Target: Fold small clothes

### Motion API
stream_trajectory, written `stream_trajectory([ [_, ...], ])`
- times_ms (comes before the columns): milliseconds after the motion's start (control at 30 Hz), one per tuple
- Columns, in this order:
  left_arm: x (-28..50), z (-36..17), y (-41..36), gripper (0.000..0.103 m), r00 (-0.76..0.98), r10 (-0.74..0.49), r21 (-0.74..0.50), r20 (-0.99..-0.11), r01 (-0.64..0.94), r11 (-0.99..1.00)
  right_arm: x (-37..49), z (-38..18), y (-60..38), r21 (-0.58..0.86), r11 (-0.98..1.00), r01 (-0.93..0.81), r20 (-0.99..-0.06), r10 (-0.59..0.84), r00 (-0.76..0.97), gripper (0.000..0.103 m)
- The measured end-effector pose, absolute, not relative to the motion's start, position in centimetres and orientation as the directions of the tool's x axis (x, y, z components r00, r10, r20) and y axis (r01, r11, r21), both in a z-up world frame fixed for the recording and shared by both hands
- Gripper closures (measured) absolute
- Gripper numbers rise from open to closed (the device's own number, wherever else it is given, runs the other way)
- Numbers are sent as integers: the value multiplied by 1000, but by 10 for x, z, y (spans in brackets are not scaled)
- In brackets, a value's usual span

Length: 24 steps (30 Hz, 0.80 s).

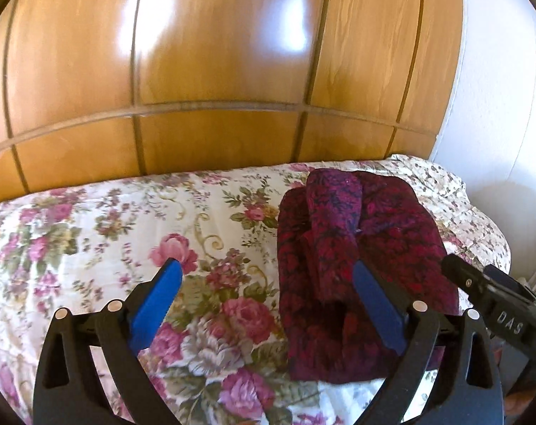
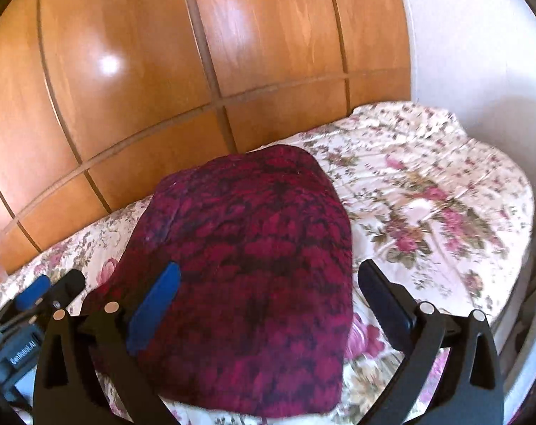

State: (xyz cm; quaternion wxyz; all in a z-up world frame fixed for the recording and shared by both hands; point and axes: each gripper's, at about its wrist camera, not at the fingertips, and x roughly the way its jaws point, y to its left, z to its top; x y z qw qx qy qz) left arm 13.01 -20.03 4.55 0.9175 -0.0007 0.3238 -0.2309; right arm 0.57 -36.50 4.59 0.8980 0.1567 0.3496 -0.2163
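A dark red and purple patterned garment lies folded into a compact bundle on the floral bedspread, with a narrower flap laid over its top. My left gripper is open above the bundle's left edge, its right blue pad in front of the cloth and nothing pressed between the pads. In the right wrist view the same garment fills the middle as a smooth rounded fold. My right gripper hangs open over its near half, holding nothing. Each gripper shows in the other's view: right gripper, left gripper.
Glossy wooden panels rise right behind the bed. A white wall borders its right side. The bedspread stretches bare to the right of the garment, and a wide floral area lies to its left.
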Motion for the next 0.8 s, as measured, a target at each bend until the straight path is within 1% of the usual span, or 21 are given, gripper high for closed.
stream_trajectory([
  [233,102,48,-189,4,714,-363,-100,-598,384,918,-23,51,-335,44,845,533,-672,-370,642,2],
  [367,90,47,-185,4,711,-356,-86,-606,387,918,-31,47,-329,16,836,549,-675,-396,623,2],
  [500,83,45,-183,4,697,-348,-80,-627,386,919,-37,45,-326,24,832,555,-688,-389,612,2],
  [800,72,50,-179,4,721,-325,-61,-613,367,928,-43,50,-315,20,839,544,-676,-390,626,2],
])
